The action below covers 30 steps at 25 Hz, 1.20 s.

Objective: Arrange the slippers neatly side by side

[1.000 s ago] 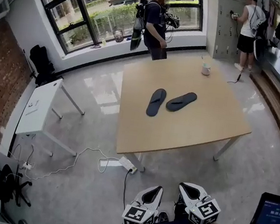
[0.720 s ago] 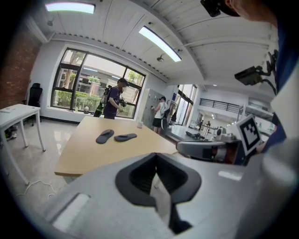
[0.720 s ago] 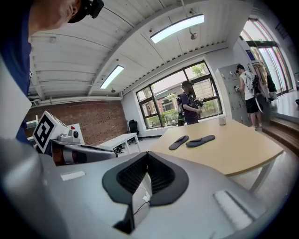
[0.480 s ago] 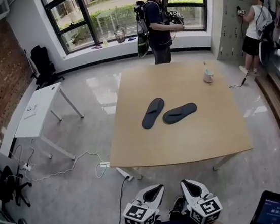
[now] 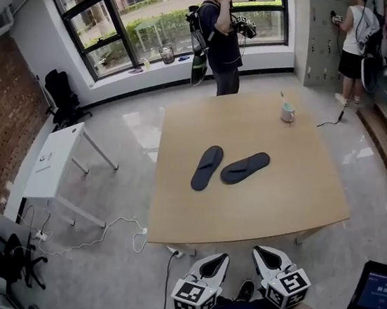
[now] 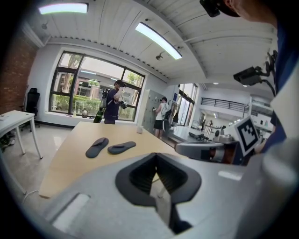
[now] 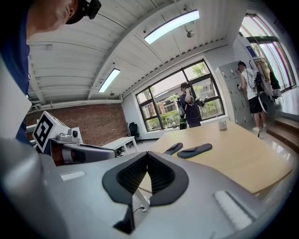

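Closer now: the near edge of the light wood-laminate worktop (image 5: 294, 199) sits nearer both grippers than a second ago, and nothing on it has shifted. Left gripper (image 5: 213, 262): fingers (image 6: 140, 179) fully together, empty. Right gripper (image 5: 265, 257): fingers (image 7: 161, 177) likewise together, empty. Task not started.

Risks, left to right:
- Thin white cable (image 5: 125, 220) loops over the floor by the worktop's near-left corner. Stepping in on that side could snag a foot.
- Dark flat foam-looking slipper on the left (image 5: 207, 167) lies mid-worktop. Its sole is thin and flush to the surface, so I'd expect a pinch from above to skate off.
- Matching dark slipper on the right (image 5: 245, 168) lies just beside it, splayed in a V: near ends close, far ends well apart. It needs the bigger turn. Grab it by the strap and the sole likely swings.
- Both sets of fingers must open before contact, or they only shove.
- Worktop looks smooth and slightly glossy, so a nudged slipper probably slides, overshoots or rotates.
- Small white mug (image 5: 288, 112) stands near the far-right corner, well apart from the slippers. Low collision risk.

Materials and shapes: slippers are matte, rubbery-looking, elongated ovals with a thong strap. Worktop is squarish with rounded corners. Fingers have ribbed black pads in pale grey shells. Polished grey floor (image 5: 114, 274) reflects the windows.
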Tool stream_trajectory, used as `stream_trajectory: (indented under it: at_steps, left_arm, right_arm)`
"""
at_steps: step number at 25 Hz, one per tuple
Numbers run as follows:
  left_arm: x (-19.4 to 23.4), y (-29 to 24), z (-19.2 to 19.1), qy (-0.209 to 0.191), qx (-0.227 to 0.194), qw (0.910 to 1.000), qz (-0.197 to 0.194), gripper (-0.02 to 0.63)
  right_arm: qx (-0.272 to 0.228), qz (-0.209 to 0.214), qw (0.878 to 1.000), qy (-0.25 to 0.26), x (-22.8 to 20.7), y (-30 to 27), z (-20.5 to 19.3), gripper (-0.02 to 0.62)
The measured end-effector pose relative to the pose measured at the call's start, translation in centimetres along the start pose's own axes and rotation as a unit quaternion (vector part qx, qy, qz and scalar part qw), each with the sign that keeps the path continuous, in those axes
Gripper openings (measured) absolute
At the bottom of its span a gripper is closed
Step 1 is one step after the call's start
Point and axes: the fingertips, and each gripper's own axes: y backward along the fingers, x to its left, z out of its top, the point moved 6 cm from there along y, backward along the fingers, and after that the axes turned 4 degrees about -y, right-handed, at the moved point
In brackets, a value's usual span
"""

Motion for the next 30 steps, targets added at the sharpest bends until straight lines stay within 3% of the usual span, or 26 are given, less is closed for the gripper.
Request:
stream_trajectory:
  at_steps: [12,30]
  left_arm:
    - [2.0,-2.1,0.0,0.008,0.004,0.9999,0.009,0.005]
    - [10.8,-9.6,5.1,-0.006,0.002,0.9991,-0.042,0.005]
  right_arm:
    - [0.015,0.016,1.000,-0.006,-2.0,-2.5,-1.0,0.011]
    - [0.004,-0.040,0.999,0.001,-5.9,-11.8,3.6,0.011]
